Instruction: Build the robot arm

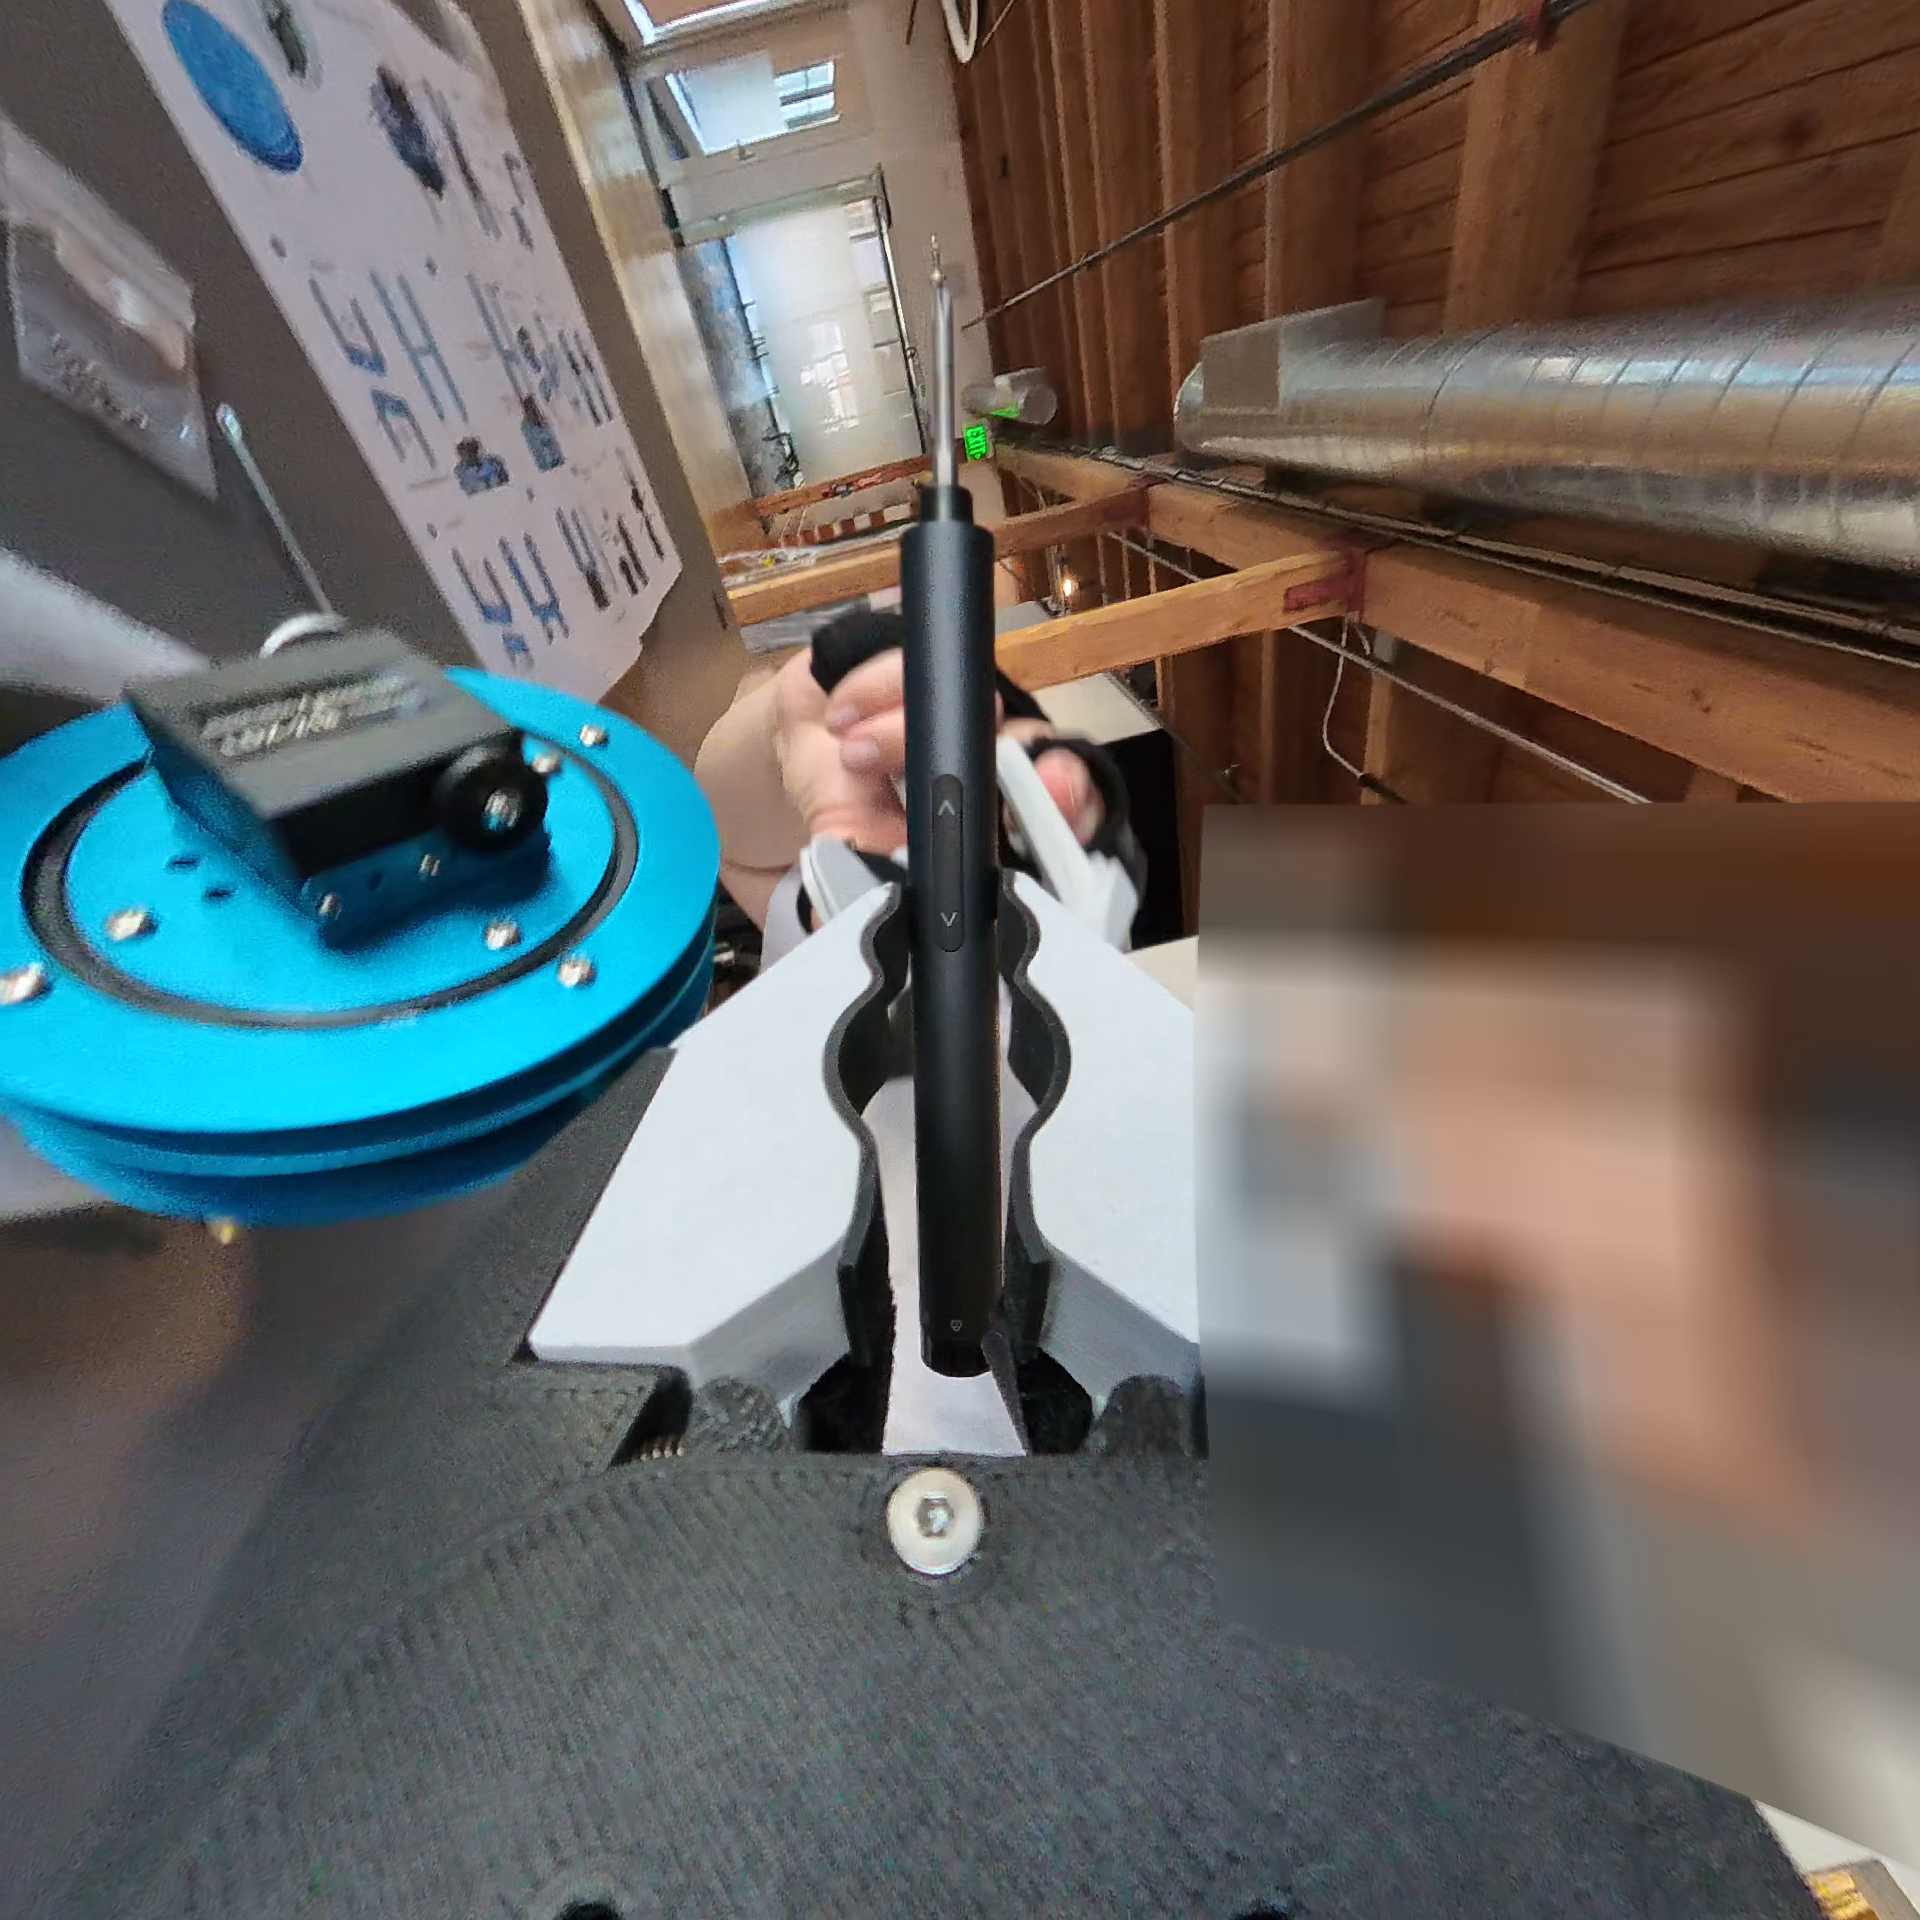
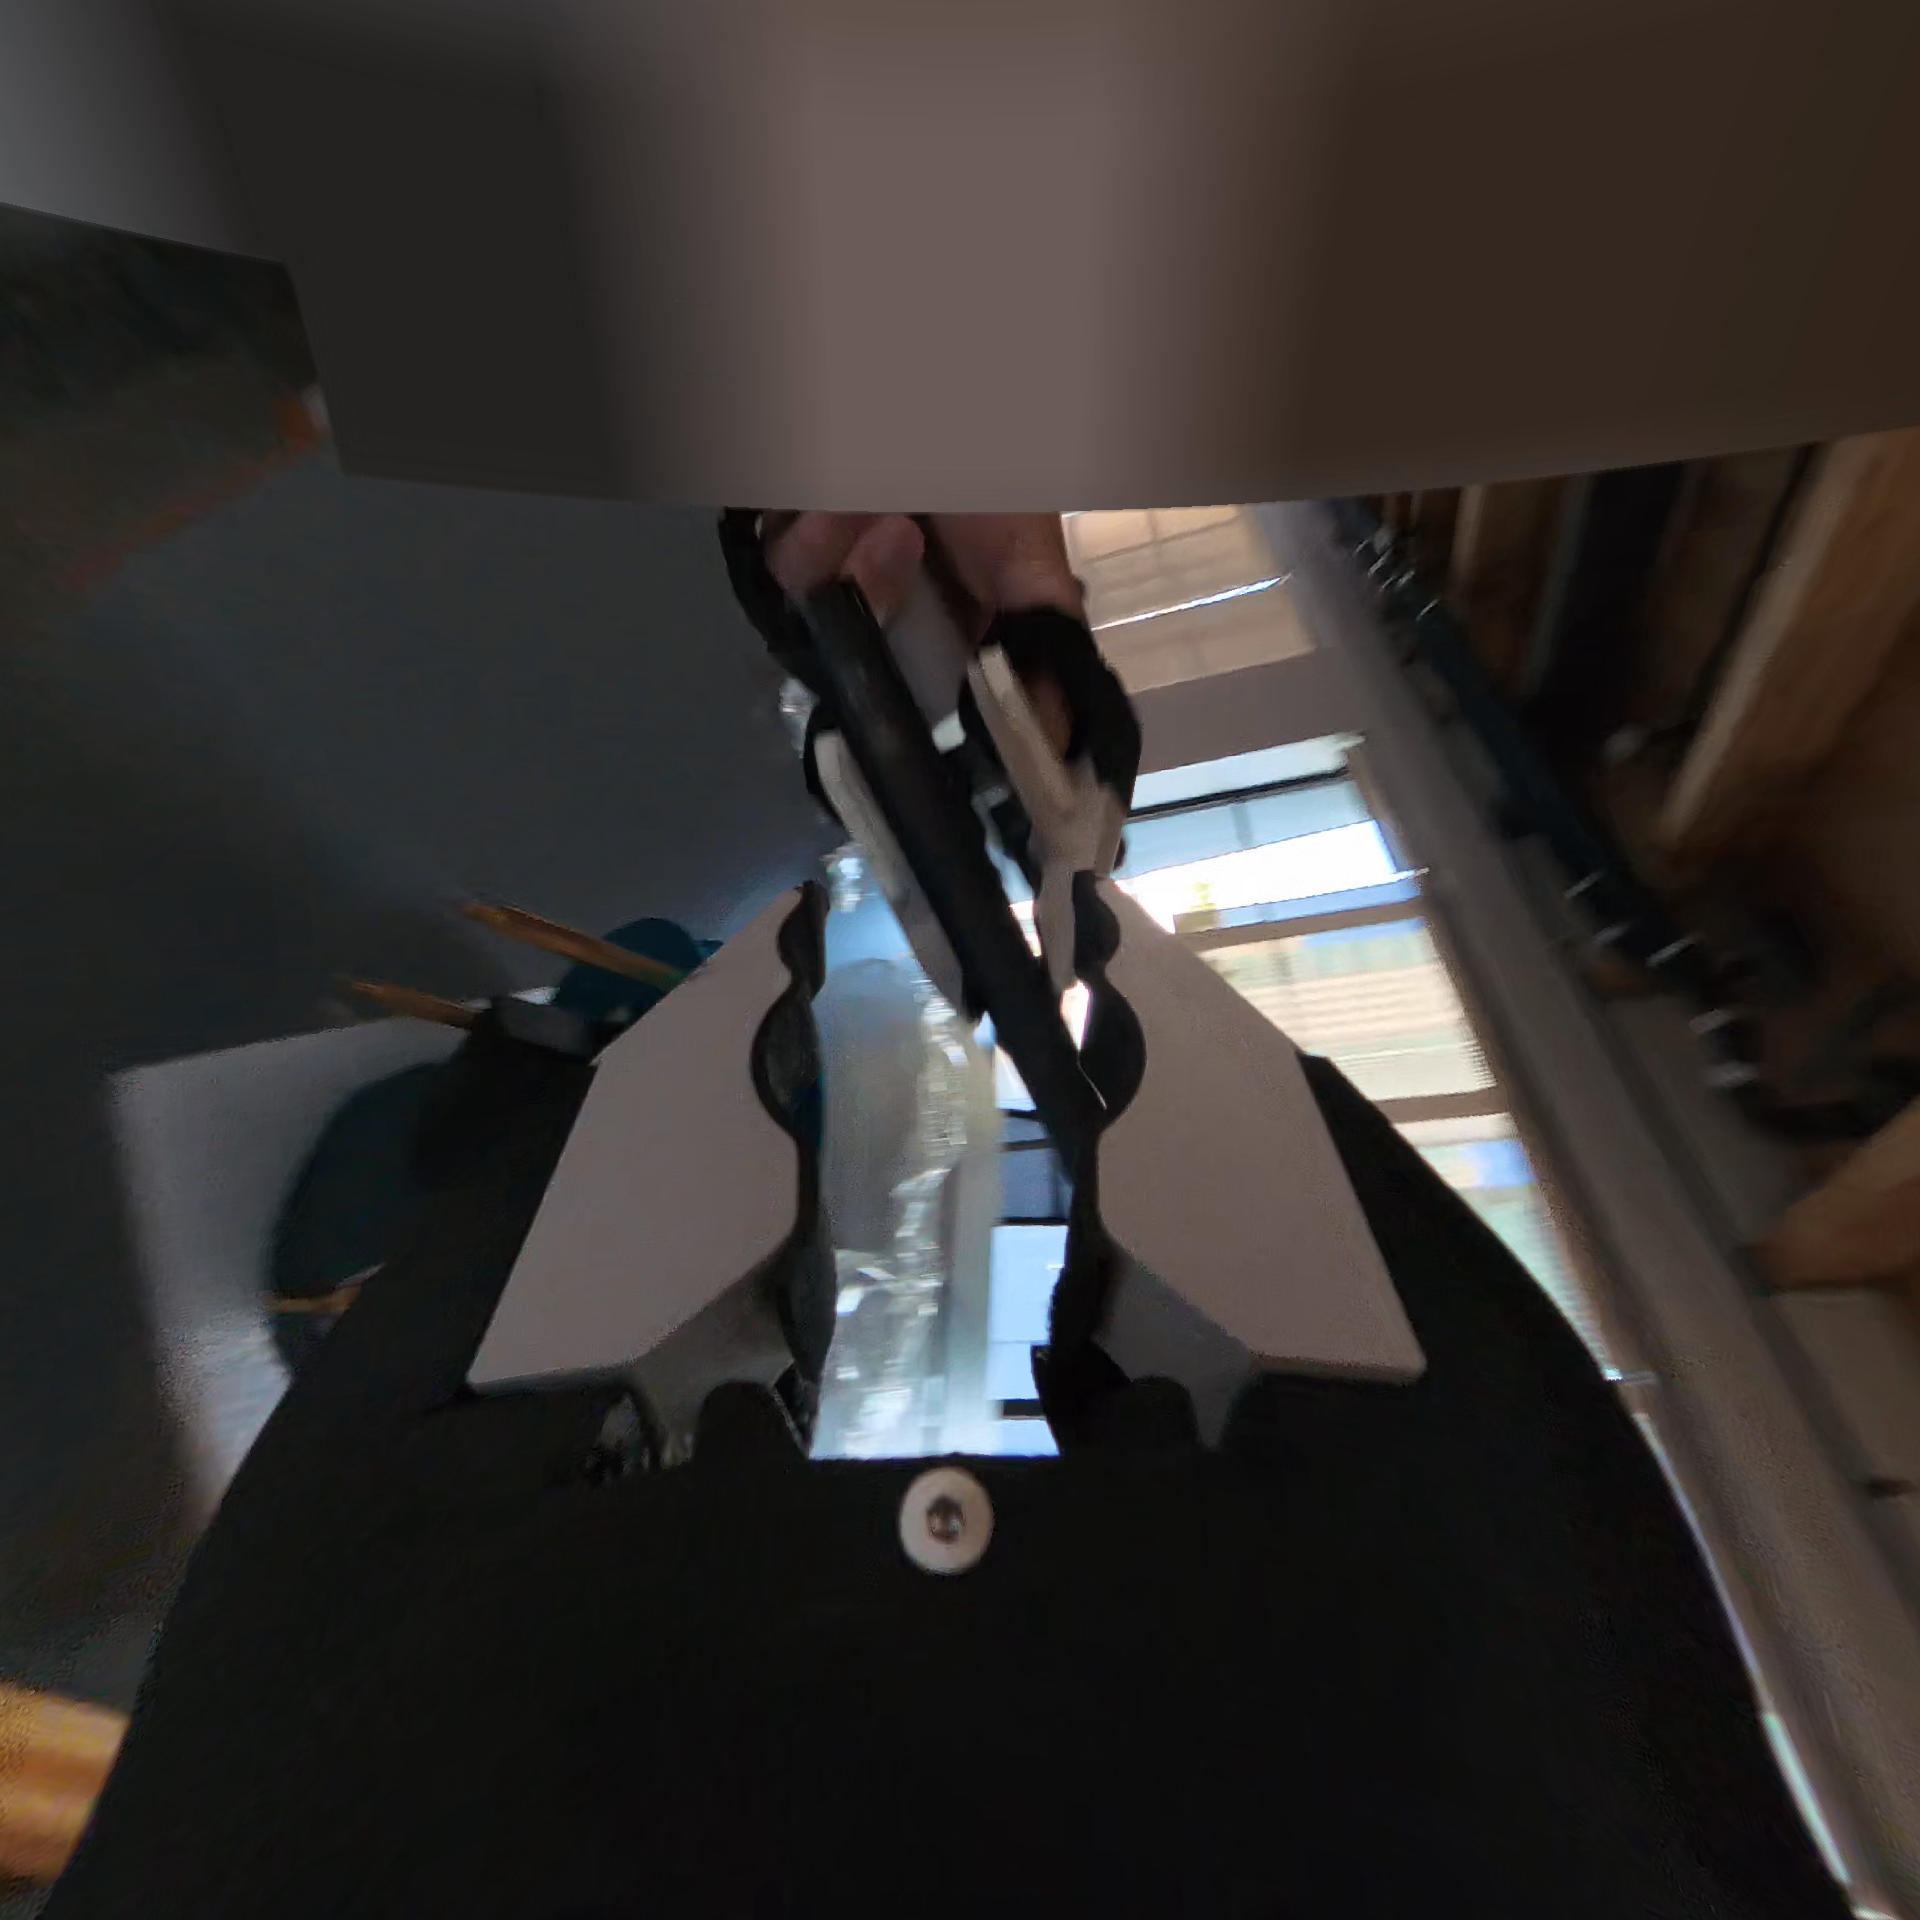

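Gripping a black electric screwdriver, my left gripper has its white fingers closed on the barrel, the thin bit pointing straight ahead. Left of the screwdriver sits a blue round flange carrying a black block. My right gripper holds nothing, its fingers parted, the other gripper just beyond their tips.
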{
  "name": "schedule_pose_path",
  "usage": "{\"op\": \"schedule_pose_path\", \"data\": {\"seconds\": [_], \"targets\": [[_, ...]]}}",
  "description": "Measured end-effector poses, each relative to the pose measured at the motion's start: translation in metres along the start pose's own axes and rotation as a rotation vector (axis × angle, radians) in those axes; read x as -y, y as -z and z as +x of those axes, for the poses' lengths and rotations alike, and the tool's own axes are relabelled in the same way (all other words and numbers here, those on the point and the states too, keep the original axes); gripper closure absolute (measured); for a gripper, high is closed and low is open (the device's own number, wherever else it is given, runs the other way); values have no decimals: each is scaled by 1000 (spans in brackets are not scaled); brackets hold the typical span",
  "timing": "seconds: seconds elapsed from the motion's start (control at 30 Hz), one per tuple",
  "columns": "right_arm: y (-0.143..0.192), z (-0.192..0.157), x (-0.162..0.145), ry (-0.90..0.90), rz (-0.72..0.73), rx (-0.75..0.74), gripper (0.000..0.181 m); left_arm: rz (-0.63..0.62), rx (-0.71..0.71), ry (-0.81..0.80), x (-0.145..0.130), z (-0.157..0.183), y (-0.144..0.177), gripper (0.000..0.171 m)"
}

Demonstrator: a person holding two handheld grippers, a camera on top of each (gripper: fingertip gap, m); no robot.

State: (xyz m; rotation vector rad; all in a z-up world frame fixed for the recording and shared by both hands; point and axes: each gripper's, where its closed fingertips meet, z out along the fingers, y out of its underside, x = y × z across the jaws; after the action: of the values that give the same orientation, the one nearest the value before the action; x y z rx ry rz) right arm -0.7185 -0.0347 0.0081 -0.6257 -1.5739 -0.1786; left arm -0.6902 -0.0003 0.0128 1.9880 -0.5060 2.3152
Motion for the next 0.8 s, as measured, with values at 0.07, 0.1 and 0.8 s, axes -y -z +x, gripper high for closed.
{"op": "schedule_pose_path", "data": {"seconds": [0.07,0.1,0.8], "targets": [[-2,0,10,153,11,-16,134,17,-25,-7,10,8,-9,157],[-3,1,9,222,-10,-23,134,21,-43,-7,14,12,-13,157],[6,25,0,518,-162,-81,165,23,-121,79,14,26,-44,156]]}}
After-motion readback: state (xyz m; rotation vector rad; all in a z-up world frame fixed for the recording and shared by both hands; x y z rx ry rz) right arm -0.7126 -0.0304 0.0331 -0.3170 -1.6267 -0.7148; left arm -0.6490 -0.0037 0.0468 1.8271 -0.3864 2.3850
